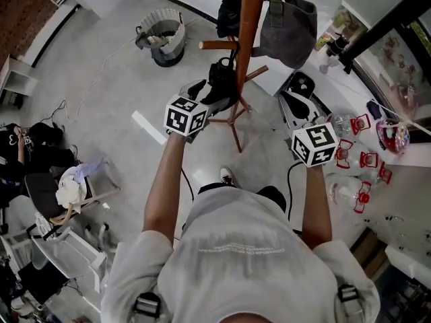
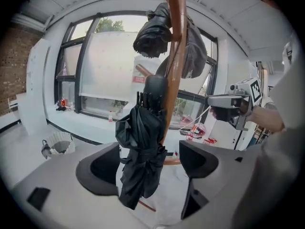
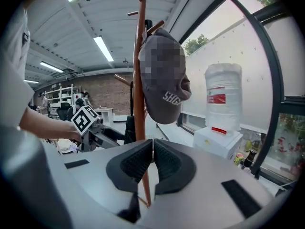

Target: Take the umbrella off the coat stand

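Note:
A folded black umbrella (image 2: pixel 142 151) hangs low on the brown wooden coat stand (image 2: pixel 175 56), close against its pole. My left gripper (image 2: pixel 150 162) is open, its jaws standing on either side of the umbrella without pressing it. From the head view the umbrella (image 1: pixel 222 79) sits just beyond the left gripper (image 1: pixel 210 94), beside the stand's pole (image 1: pixel 249 19). My right gripper (image 3: pixel 153 151) is shut with nothing between its pads, and points at the pole (image 3: pixel 139 80) from the other side. In the head view the right gripper (image 1: pixel 301 86) is right of the stand.
A grey cap (image 3: pixel 164 80) and a dark bundle (image 2: pixel 152 30) hang higher on the stand. A water dispenser (image 3: pixel 223 92) stands by the window. A white basket (image 1: pixel 161 36) is on the floor beyond; plastic bottles (image 1: pixel 357 160) lie right, a cluttered chair (image 1: pixel 71 190) left.

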A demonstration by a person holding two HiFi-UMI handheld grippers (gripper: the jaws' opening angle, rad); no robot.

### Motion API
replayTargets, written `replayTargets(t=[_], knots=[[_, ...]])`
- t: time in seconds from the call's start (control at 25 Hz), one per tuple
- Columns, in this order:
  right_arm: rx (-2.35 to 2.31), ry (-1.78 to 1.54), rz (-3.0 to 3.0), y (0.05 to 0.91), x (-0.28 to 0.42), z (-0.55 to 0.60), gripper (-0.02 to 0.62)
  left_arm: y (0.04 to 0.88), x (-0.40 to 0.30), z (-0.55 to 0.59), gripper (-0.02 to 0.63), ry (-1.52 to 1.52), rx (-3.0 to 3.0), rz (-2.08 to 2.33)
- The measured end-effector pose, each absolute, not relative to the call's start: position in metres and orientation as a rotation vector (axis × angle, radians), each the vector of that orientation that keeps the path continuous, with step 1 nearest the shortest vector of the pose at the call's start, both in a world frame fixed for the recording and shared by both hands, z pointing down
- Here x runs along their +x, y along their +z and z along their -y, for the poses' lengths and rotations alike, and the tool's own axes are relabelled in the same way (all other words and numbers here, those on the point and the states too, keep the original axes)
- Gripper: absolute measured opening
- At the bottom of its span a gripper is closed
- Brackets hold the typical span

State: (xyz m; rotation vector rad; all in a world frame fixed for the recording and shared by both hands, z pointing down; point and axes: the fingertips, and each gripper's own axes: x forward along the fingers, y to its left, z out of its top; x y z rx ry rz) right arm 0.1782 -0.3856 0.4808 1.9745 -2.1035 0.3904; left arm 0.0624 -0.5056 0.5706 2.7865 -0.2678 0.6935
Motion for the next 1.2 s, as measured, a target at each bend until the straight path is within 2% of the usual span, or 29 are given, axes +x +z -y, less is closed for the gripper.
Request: replayTargets(t=[0.44, 0.76, 0.88, 0.96, 1.0, 1.2], knots=[[2.110, 0.477, 2.004, 0.497, 0.202, 0.388, 0.014, 0.613, 0.101, 0.511, 0.453, 0.726, 2.713, -0.013], [2.076, 0.521, 1.992, 0.505, 0.204, 0.398, 0.014, 0.630, 0.118, 0.518, 0.453, 0.756, 2.725, -0.092], [2.062, 0.536, 1.976, 0.510, 0.205, 0.400, 0.013, 0.627, 0.123, 0.512, 0.426, 0.725, 2.764, -0.147], [2.079, 0.548, 1.959, 0.512, 0.209, 0.399, 0.014, 0.625, 0.125, 0.506, 0.352, 0.707, 2.787, -0.182], [2.093, 0.552, 1.955, 0.512, 0.211, 0.398, 0.014, 0.624, 0.126, 0.504, 0.339, 0.701, 2.792, -0.188], [2.148, 0.582, 1.967, 0.506, 0.217, 0.400, 0.012, 0.621, 0.123, 0.503, 0.321, 0.687, 2.813, -0.151]])
